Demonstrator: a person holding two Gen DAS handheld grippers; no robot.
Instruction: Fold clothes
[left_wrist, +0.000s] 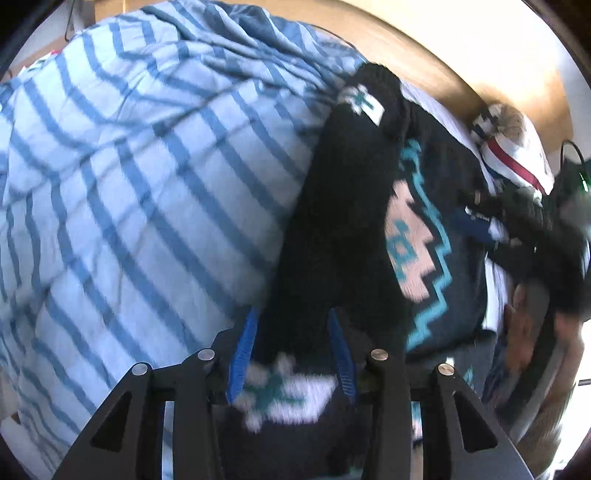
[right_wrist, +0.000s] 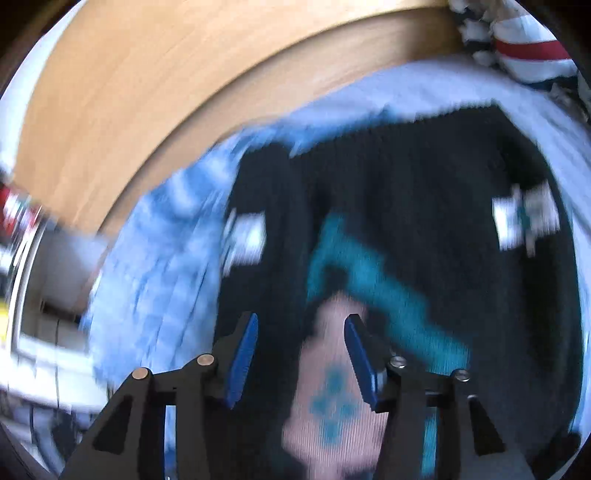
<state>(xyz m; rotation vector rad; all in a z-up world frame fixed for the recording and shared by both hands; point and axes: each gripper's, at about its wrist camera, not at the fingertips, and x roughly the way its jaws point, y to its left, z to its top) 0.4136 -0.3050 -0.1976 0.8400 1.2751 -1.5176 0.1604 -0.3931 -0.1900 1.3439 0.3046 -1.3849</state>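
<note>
Two grippers work over one black knitted sweater (left_wrist: 332, 240) that lies on the blue-striped duvet (left_wrist: 129, 184), near the duvet's edge by the wooden headboard (right_wrist: 147, 92). The left gripper (left_wrist: 291, 354) has a sleeve of the sweater running up between its blue pads (left_wrist: 242, 354); the cuff with the white and teal motif bunches just in front of the jaws, and the pads look pressed against the thick knit, so I judge it to be pinching the sleeve, probably to carry it across the body of the sweater for a fold. The right gripper (right_wrist: 301, 362) hangs above the sweater's middle, over the pink and teal panel (right_wrist: 332, 406), with its pads spread apart and nothing between them; the knit lies below, untouched. That picture is heavily blurred, so fine contact is hard to read. A folded white garment with a red band (left_wrist: 513, 155) sits beyond the sweater, next to the headboard, likely a piece already dealt with. The sweater lies long and narrow, its patterned front partly covered by the sleeve, which suggests the fold is only partway done.
</note>
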